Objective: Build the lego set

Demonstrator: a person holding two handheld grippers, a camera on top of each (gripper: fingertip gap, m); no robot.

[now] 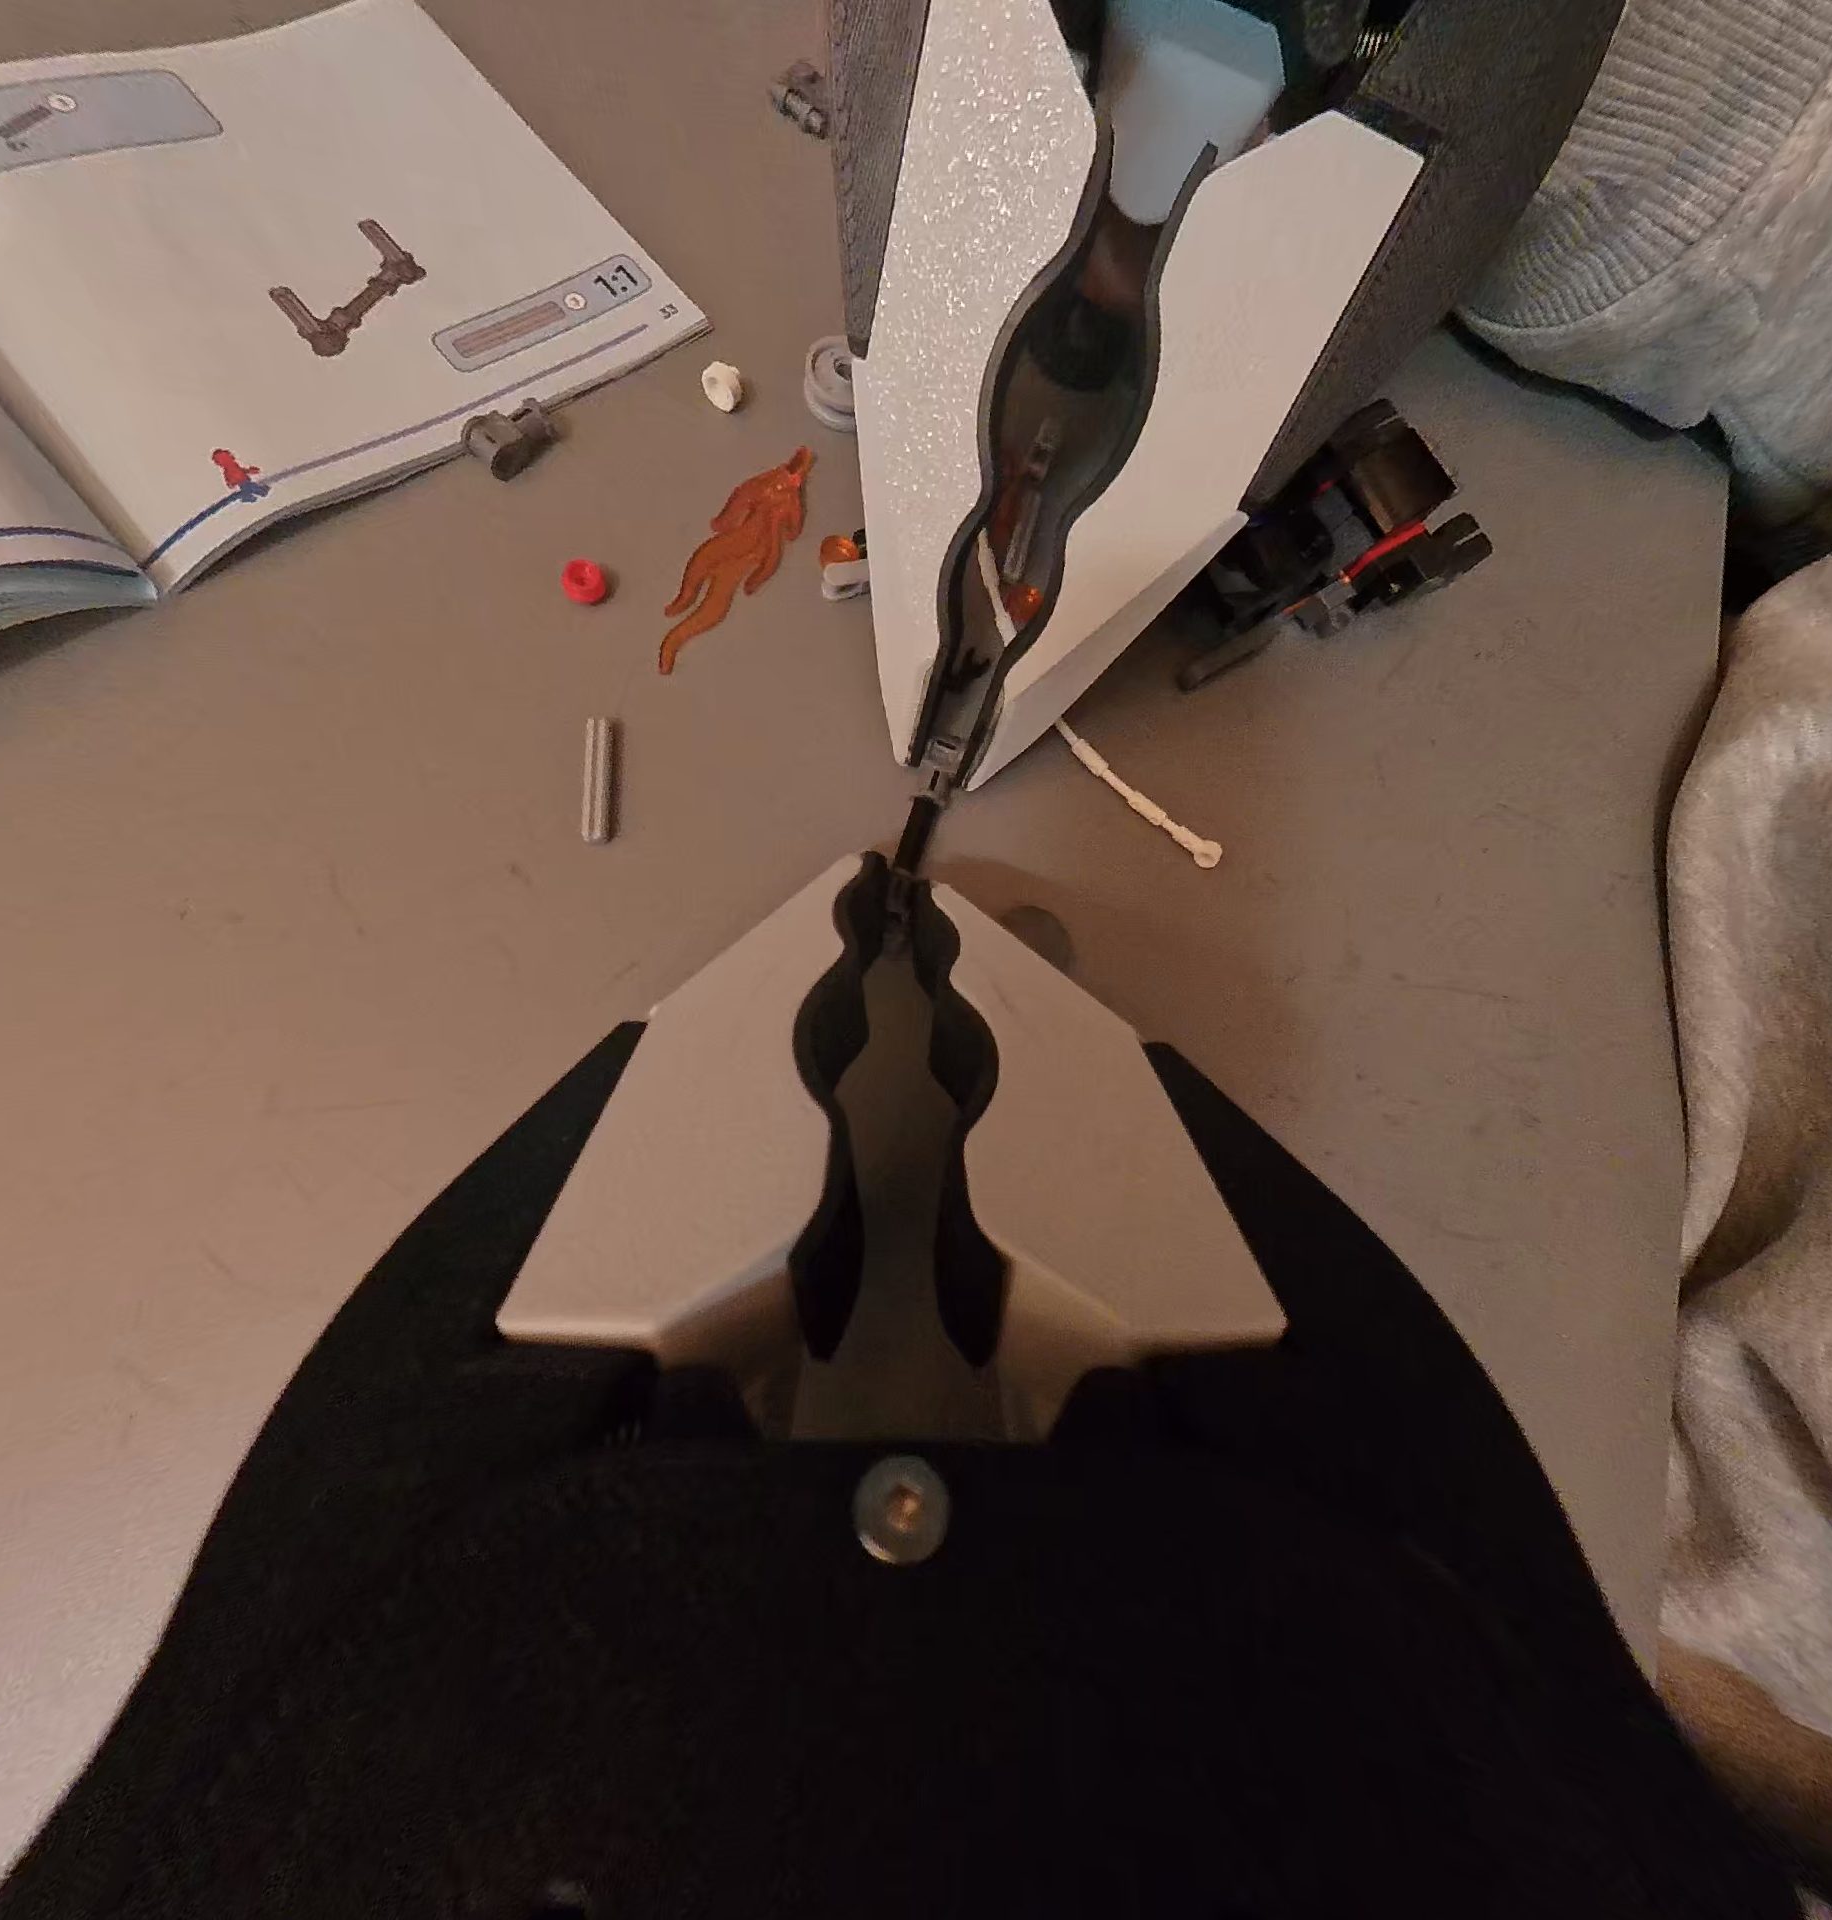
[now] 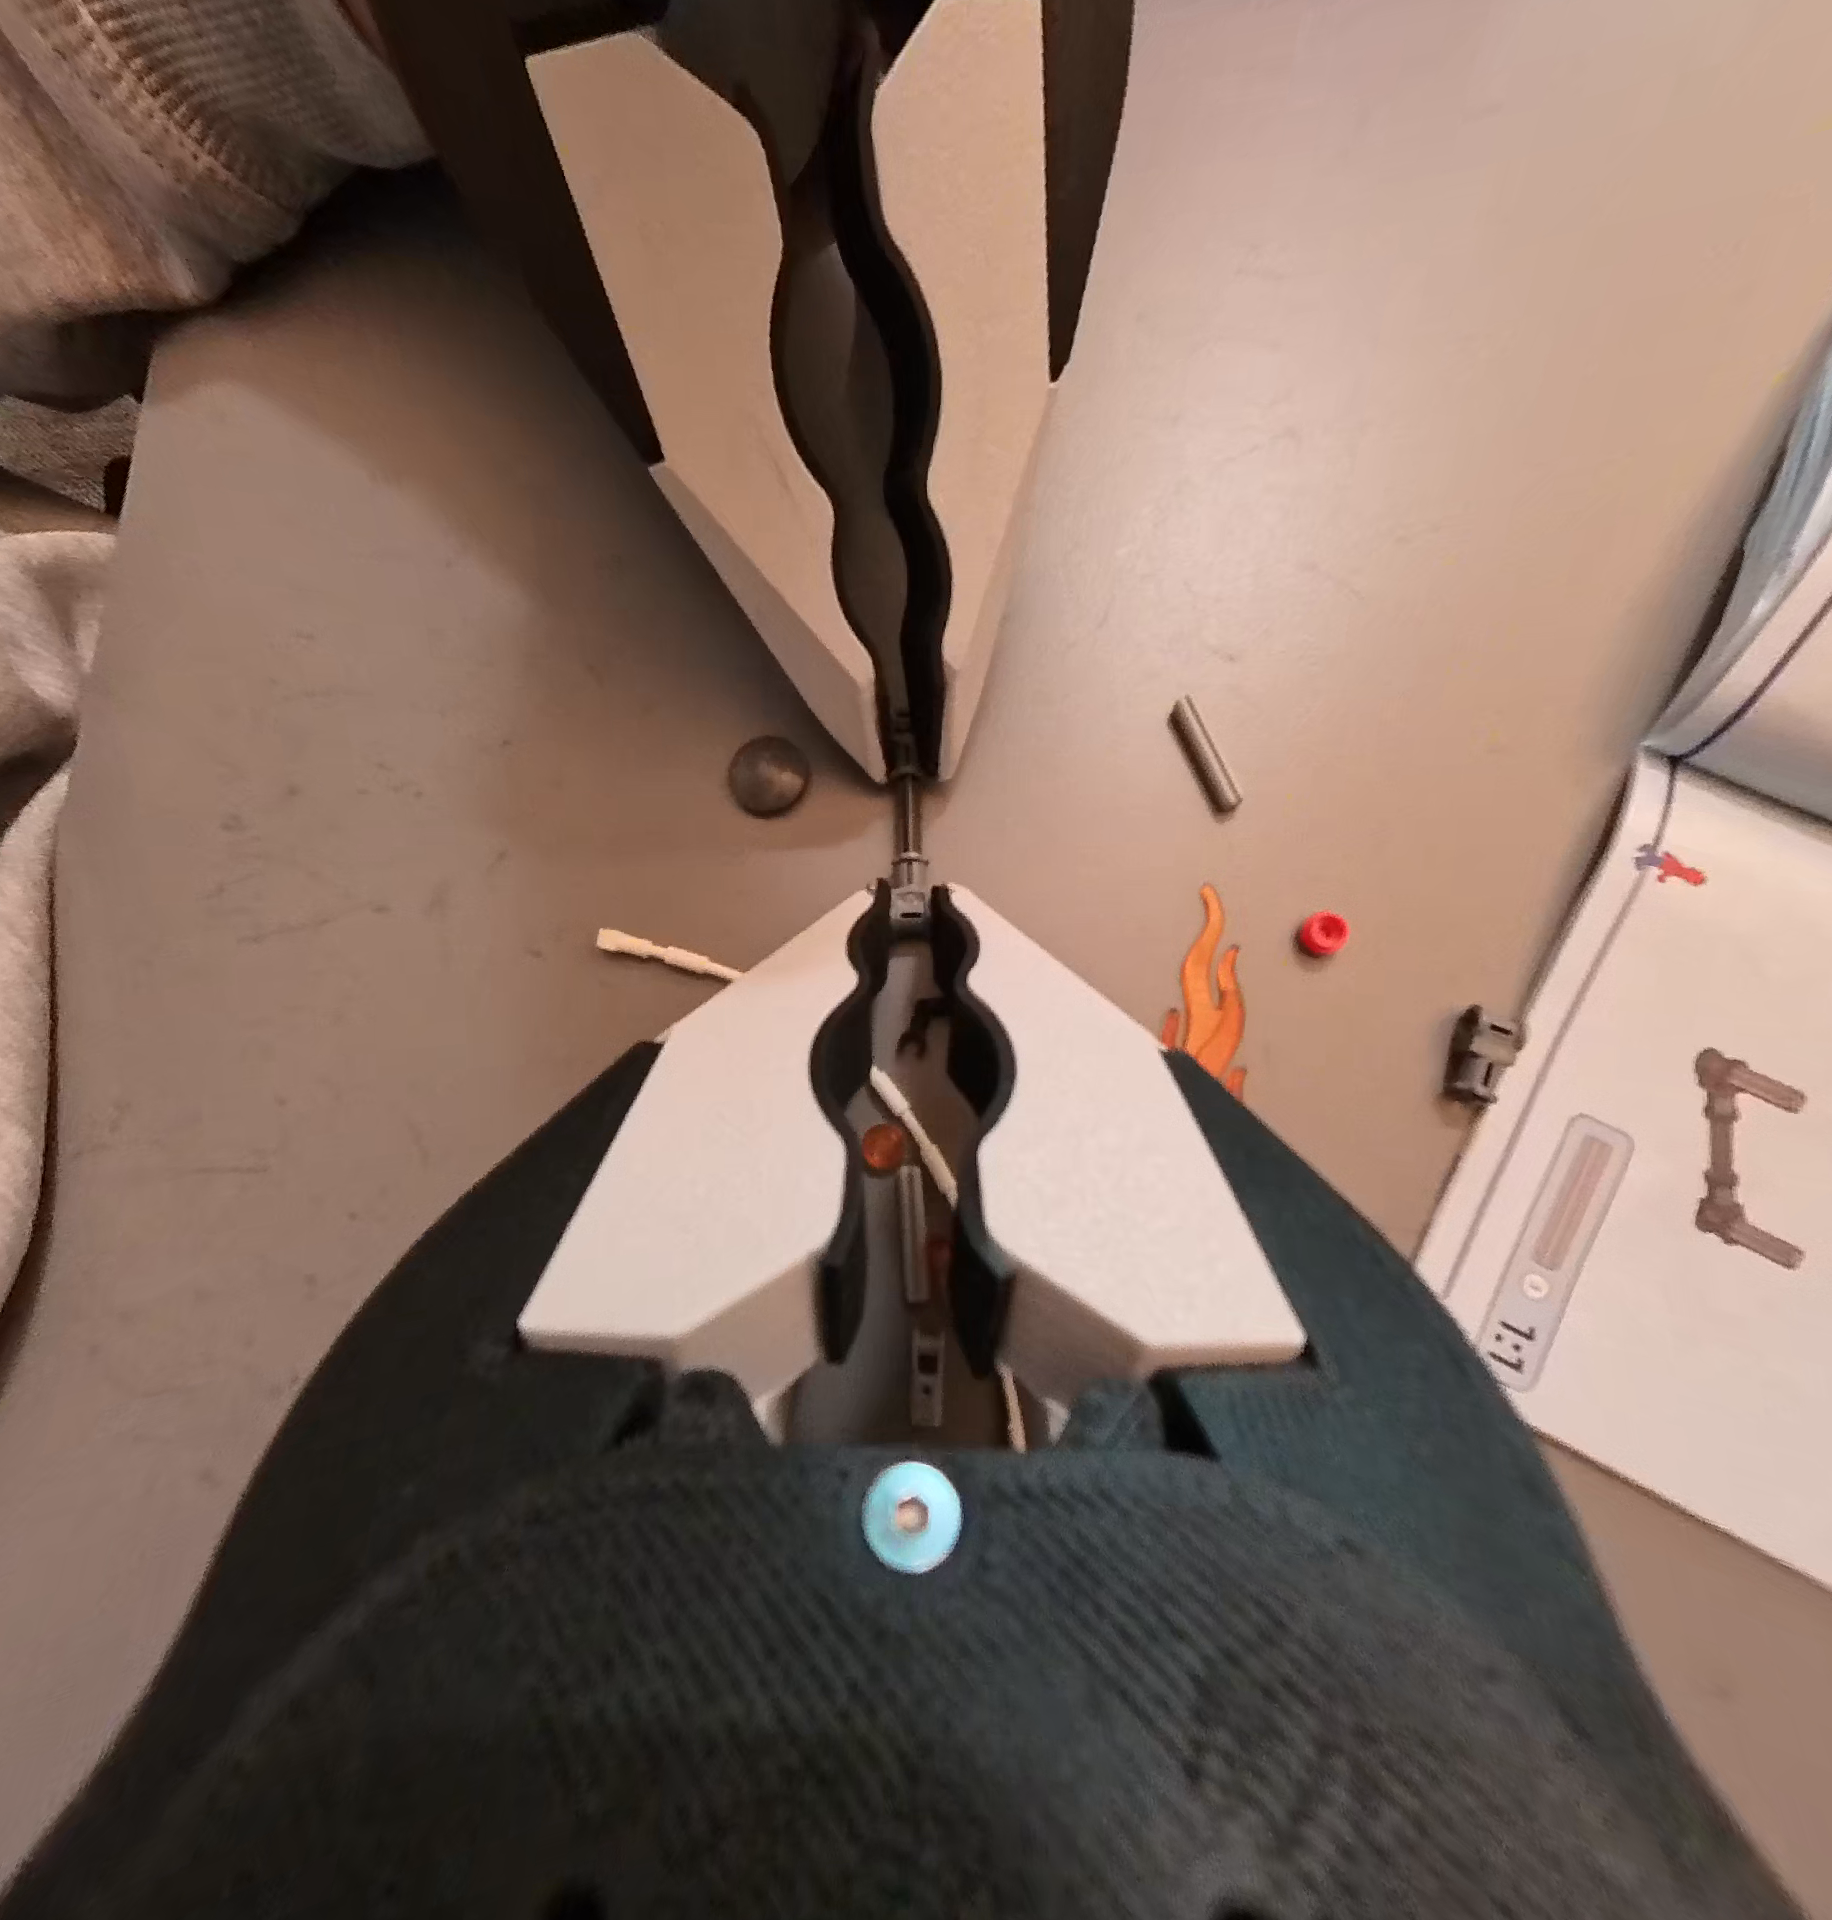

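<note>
Two grippers joining a pin-and-axle subassembly above the table

The left gripper [image 1: 896, 883] and right gripper [image 2: 907, 899] face tip to tip, each clamped on a small dark grey plastic connector [image 2: 910, 902] at one end of a thin black axle [image 1: 917, 826], apparently to press the parts together along one line. The open instruction booklet [image 1: 268, 312] and a loose grey ridged axle [image 1: 600, 779] lie nearby on the grey table [image 1: 268, 1039].

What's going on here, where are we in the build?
Mid-assembly. The left gripper and right gripper meet tip to tip above the table, each shut on one end of a thin dark axle assembly. Loose on the table lie a grey axle, a red stud, an orange flame piece and a white string piece. The instruction booklet lies open.
</note>
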